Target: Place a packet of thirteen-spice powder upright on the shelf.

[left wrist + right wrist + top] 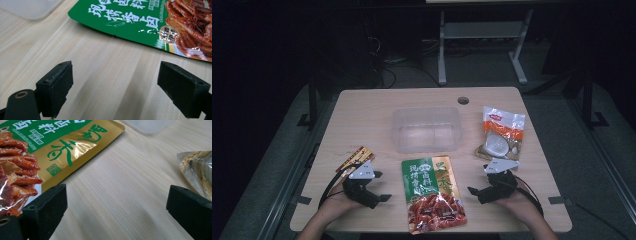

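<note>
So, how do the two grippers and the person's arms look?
Both the left gripper and the right gripper are black, with two blocky black jaws. Each carries a grey three-cornered plate on top, and a black cable loops from each around the hand. The left jaw arm has a small brass-coloured ring. No sleeves are visible on the forearms.

Light from overhead brightens the surface while the room around it stays dark, glare streaks the snack packet, and the packet's near print blurs slightly.

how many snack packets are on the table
3: a green and gold packet at the front middle, an orange and white packet at the right, and a small striped packet at the left by the left tool.
</note>
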Available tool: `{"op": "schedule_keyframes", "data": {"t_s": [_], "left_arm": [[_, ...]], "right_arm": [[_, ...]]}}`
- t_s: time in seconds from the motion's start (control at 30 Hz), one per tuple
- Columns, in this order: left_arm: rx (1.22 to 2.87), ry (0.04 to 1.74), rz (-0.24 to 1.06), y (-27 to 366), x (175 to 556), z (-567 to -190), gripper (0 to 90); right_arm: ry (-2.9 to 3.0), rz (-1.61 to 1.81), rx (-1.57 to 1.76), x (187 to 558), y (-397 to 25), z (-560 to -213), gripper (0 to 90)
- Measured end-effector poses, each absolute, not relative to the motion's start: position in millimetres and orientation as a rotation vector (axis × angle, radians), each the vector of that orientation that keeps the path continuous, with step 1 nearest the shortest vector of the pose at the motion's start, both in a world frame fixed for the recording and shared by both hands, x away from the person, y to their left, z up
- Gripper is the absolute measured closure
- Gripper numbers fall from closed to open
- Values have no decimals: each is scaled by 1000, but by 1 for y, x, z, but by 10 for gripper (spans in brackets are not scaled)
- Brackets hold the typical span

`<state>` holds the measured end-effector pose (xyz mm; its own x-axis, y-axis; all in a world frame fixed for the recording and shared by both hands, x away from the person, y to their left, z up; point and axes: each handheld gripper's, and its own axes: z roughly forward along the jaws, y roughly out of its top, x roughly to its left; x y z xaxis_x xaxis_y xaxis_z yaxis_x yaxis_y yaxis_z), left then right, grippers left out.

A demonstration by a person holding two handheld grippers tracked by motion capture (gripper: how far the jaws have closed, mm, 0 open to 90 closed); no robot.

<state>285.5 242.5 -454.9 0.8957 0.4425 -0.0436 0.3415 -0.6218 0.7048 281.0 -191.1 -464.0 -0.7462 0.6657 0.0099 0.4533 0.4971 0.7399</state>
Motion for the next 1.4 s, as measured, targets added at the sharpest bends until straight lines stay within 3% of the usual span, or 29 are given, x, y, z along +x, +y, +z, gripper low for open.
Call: {"op": "schedule_keyframes", "data": {"t_s": [0.63,1.4], "left_arm": [[2297,590,186,247,287,-447,138],[2236,762,308,292,300,-429,210]], "right_arm": [[2448,1133,947,281,-192,-460,33],[2466,1129,945,282,-192,-459,51]]}}
